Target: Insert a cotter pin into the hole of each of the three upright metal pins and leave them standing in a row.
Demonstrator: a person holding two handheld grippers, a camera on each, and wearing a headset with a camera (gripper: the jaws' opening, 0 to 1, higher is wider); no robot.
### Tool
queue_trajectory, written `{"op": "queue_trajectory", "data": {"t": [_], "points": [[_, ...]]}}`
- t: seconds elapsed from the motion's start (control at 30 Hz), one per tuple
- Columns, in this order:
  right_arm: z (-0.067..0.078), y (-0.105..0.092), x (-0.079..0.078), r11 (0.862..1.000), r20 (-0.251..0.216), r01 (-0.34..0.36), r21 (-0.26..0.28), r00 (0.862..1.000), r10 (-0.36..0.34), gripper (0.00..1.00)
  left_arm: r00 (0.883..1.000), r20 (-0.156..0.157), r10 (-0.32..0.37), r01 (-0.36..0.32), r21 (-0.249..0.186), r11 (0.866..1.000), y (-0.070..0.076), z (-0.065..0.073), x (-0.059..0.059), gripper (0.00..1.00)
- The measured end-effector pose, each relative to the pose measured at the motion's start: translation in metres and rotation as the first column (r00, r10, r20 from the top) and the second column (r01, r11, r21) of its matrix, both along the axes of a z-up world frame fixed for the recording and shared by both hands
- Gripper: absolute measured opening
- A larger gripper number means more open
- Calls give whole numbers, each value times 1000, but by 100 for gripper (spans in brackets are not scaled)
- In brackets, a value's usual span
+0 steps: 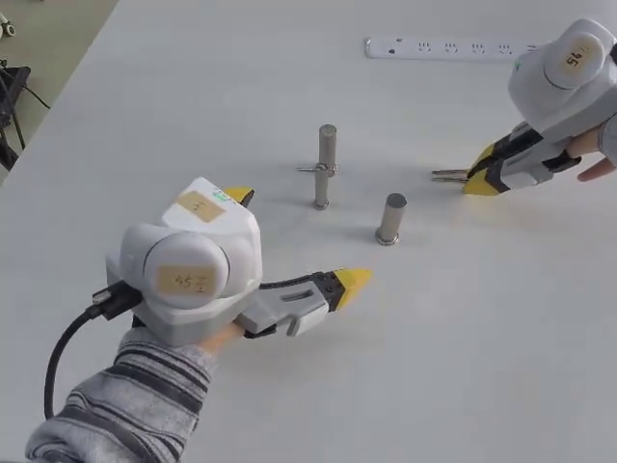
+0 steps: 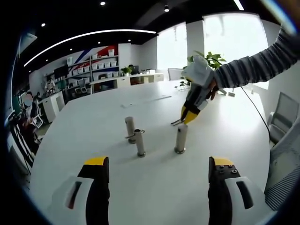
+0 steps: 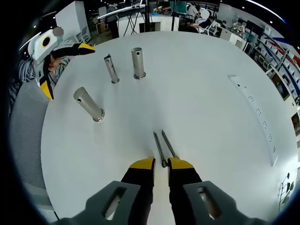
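**Head view with both gripper views.** Three upright metal pins stand on a white table.

- **Slim pin:** the slim pin carries an inserted cotter pin crosswise near its top, its end sticking out to one side.
- **Rear pin:** the rear pin stands just behind the slim pin and close to it.
- **Stout pin:** the stout pin stands apart to the right and nearer the camera, so the three form a bent group rather than a straight row.
- **Left gripper:** the left gripper is low over the table on the near side of the pins. Its yellow-tipped jaws are spread wide with nothing between them.
- **Right gripper:** the right gripper is well to the right of the pins, with its tips down at the table surface. Its jaws are drawn almost together, pinching a loose cotter pin. The two thin legs of this pin project forward along the table toward the stout pin without reaching it.
- **Power strip:** a white power strip lies along the far side of the table.
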State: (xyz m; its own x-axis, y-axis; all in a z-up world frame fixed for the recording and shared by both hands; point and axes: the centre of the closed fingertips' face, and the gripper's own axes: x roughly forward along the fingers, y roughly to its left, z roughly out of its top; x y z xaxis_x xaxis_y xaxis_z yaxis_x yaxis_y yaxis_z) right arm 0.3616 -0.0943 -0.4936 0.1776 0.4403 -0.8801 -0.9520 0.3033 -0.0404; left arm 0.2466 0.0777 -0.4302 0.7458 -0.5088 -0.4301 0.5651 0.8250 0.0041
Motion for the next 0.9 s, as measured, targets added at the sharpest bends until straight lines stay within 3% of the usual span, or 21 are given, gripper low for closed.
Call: {"op": "queue_trajectory", "data": {"t": [0.13,0.27,0.33,0.53,0.77,0.9], "points": [[-1,0,1,1000,9,-11,-20,1000,11,0,1000,2,10,-10,4,1000,4,1,2,85],[-2,0,1,999,19,-16,-31,1000,17,0,1000,-7,18,-18,5,1000,7,0,2,83],[-1,2,-2,998,43,-50,-47,998,52,0,999,-22,25,-24,2,1000,9,0,2,82],[-1,2,0,996,54,-72,-46,996,74,0,1000,-23,22,-22,-6,1000,9,1,3,79],[12,7,-8,996,97,-94,5,991,93,0,999,-22,23,-23,12,1000,9,3,5,77],[23,12,-15,993,134,-113,28,985,108,0,1000,-11,24,-24,-11,1000,6,8,6,73]]}}
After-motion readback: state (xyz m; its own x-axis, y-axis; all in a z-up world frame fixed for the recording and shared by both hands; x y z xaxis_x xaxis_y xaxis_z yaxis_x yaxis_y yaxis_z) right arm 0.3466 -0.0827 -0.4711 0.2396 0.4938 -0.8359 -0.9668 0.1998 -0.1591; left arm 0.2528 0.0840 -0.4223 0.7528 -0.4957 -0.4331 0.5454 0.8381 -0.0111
